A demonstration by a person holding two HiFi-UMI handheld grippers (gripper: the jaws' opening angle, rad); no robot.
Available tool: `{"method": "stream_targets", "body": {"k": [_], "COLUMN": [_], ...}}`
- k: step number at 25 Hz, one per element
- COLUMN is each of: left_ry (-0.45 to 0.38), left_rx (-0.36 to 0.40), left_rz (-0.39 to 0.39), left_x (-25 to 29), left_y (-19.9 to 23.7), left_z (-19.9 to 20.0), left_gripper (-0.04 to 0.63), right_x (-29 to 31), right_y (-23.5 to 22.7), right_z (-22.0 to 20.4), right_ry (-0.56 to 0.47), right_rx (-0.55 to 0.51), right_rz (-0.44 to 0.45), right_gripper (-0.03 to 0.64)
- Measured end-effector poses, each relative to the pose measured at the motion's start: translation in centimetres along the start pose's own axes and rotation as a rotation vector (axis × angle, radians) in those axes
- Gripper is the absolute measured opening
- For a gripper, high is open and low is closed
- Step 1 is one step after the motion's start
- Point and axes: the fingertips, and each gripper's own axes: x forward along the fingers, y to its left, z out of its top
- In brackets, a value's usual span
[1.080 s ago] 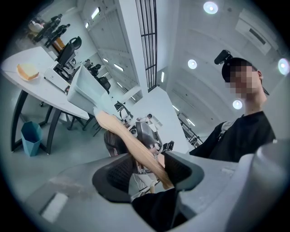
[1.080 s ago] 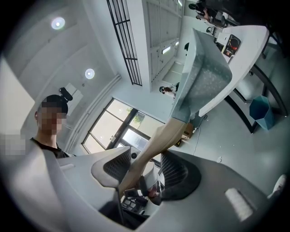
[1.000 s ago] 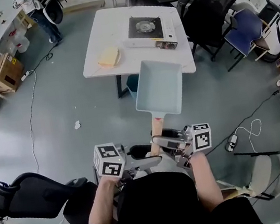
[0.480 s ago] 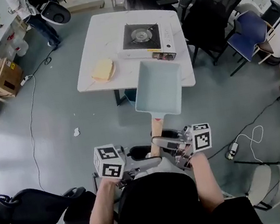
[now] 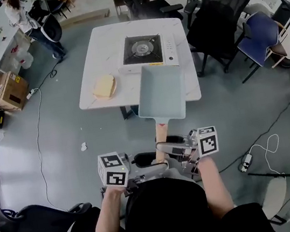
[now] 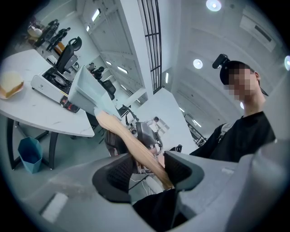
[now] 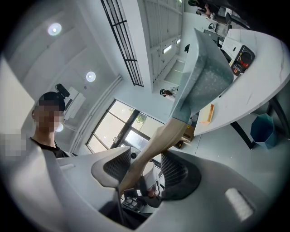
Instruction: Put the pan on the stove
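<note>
**Worktop reached, pan not yet down**

White worktop [image 5: 99, 49] in the middle of a cluttered office floor, chairs all round, and the portable gas stove [image 5: 142, 48] sits on its far half with the burner bare. The rectangular pan [image 5: 160, 93] hangs over the near edge, its front lip right at the stove's near side. As far as I can see, it is clear of the surface. It is carried only by its wooden handle [image 5: 160, 131]. Left tongs [image 6: 149, 170] and right tongs [image 7: 144, 168] are both closed on that handle from opposite sides, one behind the other, near its end.

Now the worry, folks. All the pan's weight is out in front of the grip, and the handle lies slantwise across the pads in both tongs rather than square. I'd say it could swivel and let the pan droop or roll. If the front lip dips, it may strike the stove's side or knob panel and shove the stove along the worktop. Set down off-centre on the burner supports, the pan could be tipped back off by its long handle once released. A yellowish slab [image 5: 103, 86], bread or sponge, lies well to the left, out of harm's way.
</note>
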Motion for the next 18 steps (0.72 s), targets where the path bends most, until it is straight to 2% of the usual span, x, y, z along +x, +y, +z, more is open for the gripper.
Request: {"method": "stream_targets", "body": {"k": [18], "left_ry": [-0.037], "left_rx": [0.004], "left_rz": [0.024], "left_x": [-0.4], "left_y": [5.0], "left_z": [4.9], "left_gripper": [0.227], "right_x": [1.9], "right_y": [-3.7], "right_z": [5.6], "right_ry": [0.036], "right_rx": [0.003], "right_rz": [0.011], "right_gripper": [0.212]}}
